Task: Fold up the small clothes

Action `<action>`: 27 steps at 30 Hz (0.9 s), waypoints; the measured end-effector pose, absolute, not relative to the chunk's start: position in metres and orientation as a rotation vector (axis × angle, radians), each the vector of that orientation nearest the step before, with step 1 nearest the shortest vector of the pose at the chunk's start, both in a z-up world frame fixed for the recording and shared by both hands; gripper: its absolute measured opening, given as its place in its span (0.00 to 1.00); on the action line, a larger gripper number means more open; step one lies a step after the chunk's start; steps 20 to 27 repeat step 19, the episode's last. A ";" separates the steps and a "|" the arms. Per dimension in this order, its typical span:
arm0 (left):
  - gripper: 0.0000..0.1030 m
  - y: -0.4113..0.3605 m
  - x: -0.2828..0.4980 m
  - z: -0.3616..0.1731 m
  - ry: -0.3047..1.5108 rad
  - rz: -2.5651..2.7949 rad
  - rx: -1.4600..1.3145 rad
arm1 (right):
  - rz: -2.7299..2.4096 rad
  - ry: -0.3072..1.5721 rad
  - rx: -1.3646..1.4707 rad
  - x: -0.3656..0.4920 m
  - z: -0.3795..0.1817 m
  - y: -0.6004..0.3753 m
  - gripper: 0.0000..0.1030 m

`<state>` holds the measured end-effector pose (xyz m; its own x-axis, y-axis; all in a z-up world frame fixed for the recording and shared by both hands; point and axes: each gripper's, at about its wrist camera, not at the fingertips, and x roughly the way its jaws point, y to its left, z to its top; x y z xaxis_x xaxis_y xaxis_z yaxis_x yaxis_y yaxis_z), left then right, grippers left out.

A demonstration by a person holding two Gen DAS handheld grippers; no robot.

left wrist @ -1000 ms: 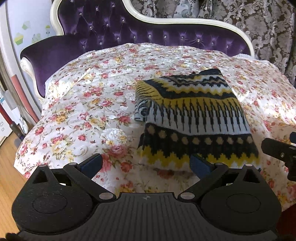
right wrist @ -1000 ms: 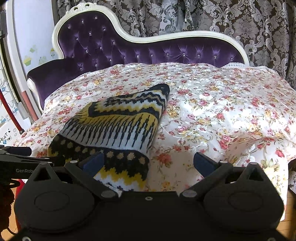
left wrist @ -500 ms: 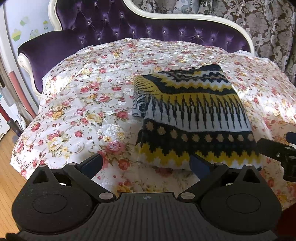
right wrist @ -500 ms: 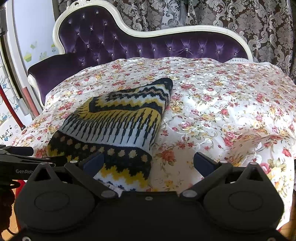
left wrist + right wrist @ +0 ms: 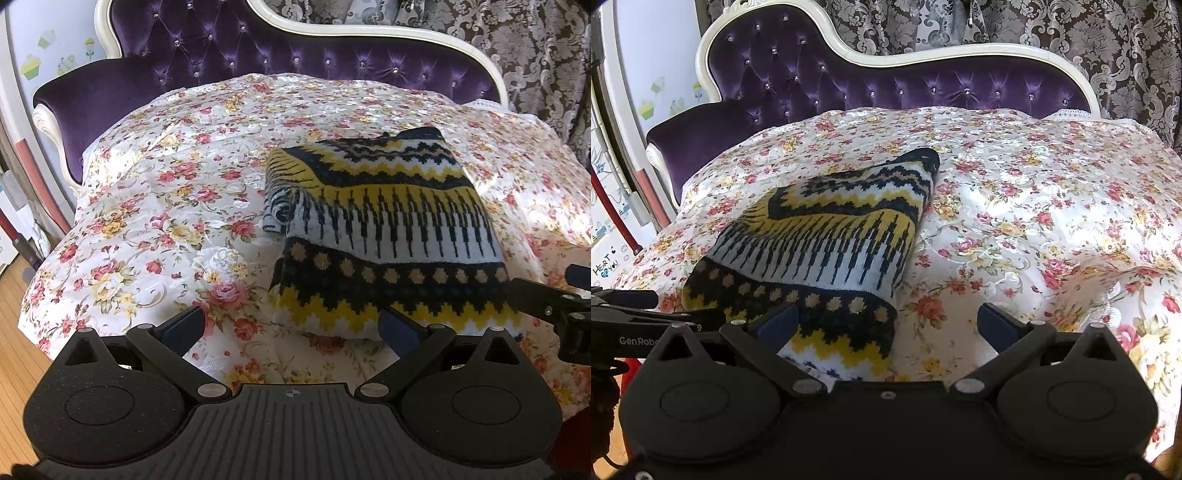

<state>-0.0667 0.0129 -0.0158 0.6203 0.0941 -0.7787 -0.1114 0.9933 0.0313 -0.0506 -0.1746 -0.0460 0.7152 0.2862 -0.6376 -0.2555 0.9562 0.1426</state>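
The folded sweater [image 5: 388,229] lies on the cloth cover [image 5: 155,221], and the cover lies over the sofa [image 5: 221,48]. The back of the sofa stands up behind the cover, and the curtain [image 5: 1071,37] hangs behind the sofa. The left gripper [image 5: 291,326] is in front of the sweater's near edge, toward its left end. The right gripper [image 5: 886,321] is in front of its right end. The floor [image 5: 14,295] is to the left, below the cover.
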 end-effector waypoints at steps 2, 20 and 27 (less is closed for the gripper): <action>0.99 0.013 -0.067 -0.016 0.894 0.117 -0.021 | 0.301 0.715 0.045 -0.051 -0.046 -0.174 0.99; 0.98 0.017 -0.065 -0.016 0.896 0.113 -0.036 | 0.310 0.738 0.053 -0.048 -0.050 -0.172 0.99; 0.98 0.017 -0.065 -0.016 0.896 0.113 -0.036 | 0.310 0.738 0.053 -0.048 -0.050 -0.172 0.99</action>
